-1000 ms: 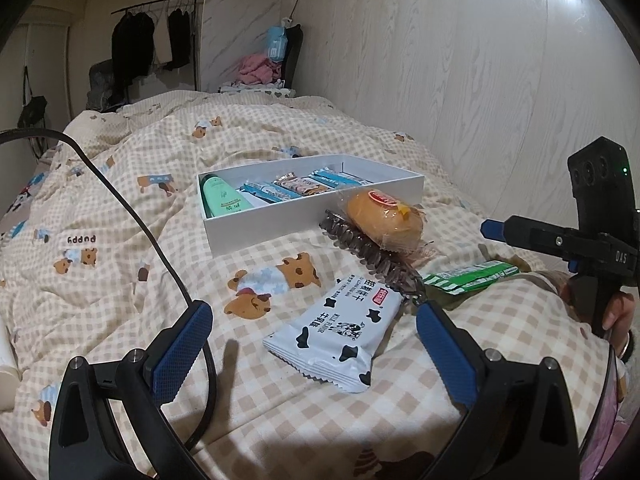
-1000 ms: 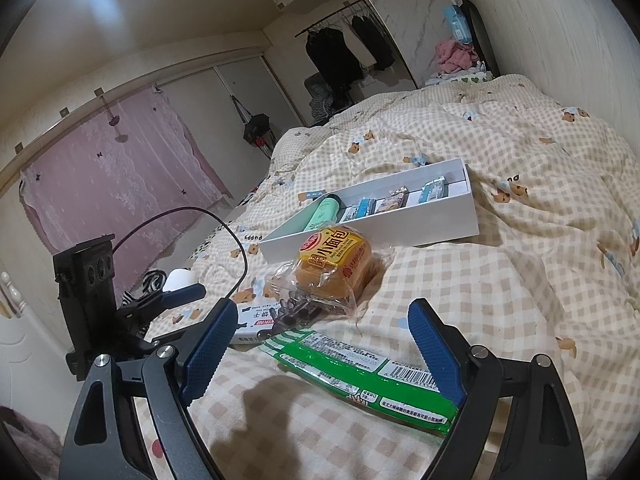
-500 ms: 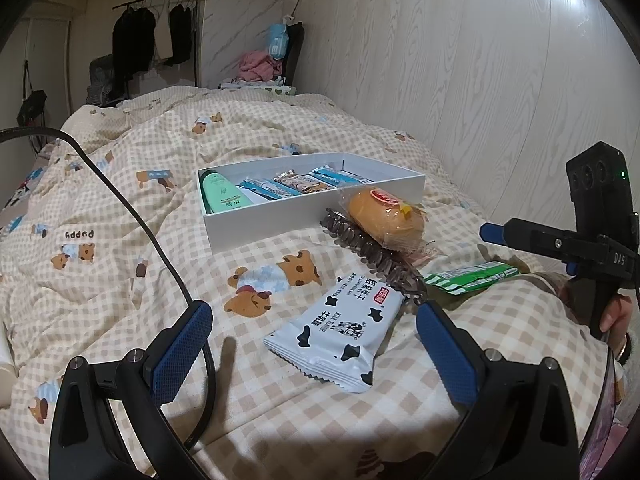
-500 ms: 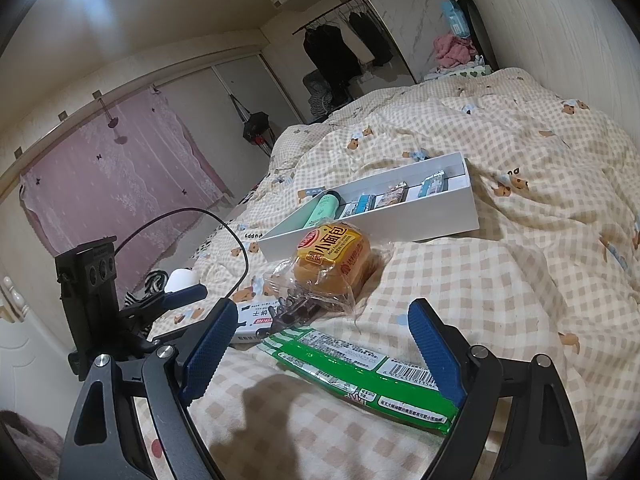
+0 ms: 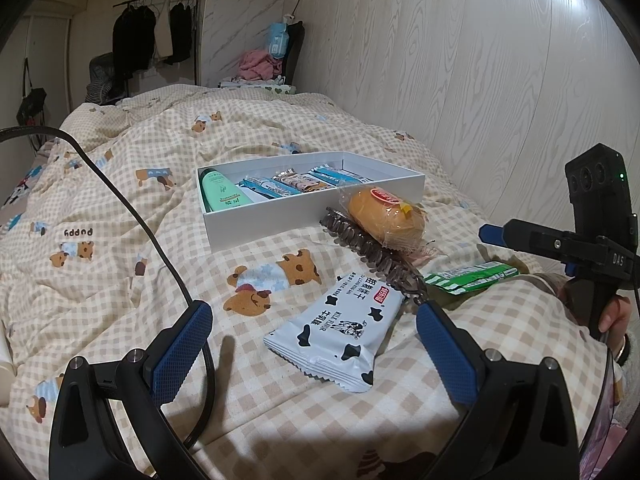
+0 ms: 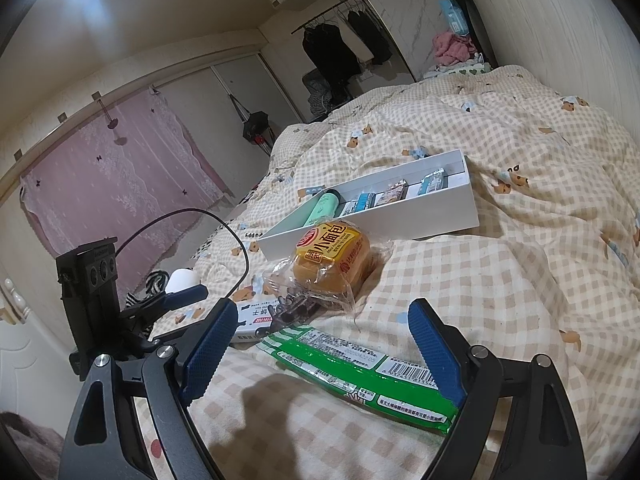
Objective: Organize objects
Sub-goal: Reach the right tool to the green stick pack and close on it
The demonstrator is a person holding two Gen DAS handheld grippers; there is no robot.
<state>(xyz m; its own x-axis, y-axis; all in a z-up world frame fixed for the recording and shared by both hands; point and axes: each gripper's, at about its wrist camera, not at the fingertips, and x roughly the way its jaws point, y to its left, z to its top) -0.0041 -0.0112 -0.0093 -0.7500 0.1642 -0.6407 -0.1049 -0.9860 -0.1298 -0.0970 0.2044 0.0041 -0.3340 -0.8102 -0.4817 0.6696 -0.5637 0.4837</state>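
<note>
On the checked bedspread [image 5: 120,288] with its bear print, a shallow white box [image 5: 280,216] lay toward the far side, near the wood-grain wall [image 5: 460,80] on the right; inside it a green bottle [image 5: 222,194] lay at the left end with several small blue and brown snack bars [image 5: 296,184] in a row beside it; just in front of the box's near wall sat a wrapped bun [image 5: 386,216], touching a dark hair claw [image 5: 372,252] that stretched toward the near side; nearer still lay a white biscuit packet [image 5: 340,332] with black cow patches, and to its right a green packet [image 5: 472,278], apart from it; the left gripper [image 5: 316,344] hovered low over the bedspread with its blue fingers [image 5: 180,350] spread wide, the cow-patch packet lying between them but untouched; the right gripper [image 6: 320,348] likewise stood wide, holding nothing, its fingers [image 6: 434,352] either side of the green packet [image 6: 360,368] without pressing it; from that side the bun [image 6: 332,256] showed a yellow and red label and rested against the box [image 6: 372,216]; a black cable [image 5: 132,216] ran across the bedspread to the left gripper; a hand [image 5: 612,316] gripped the right tool's handle at the far right edge; dark clothes [image 5: 136,36] hung on a rail at the far end of the room, and a pink curtain [image 6: 112,184] covered the left wall.
</note>
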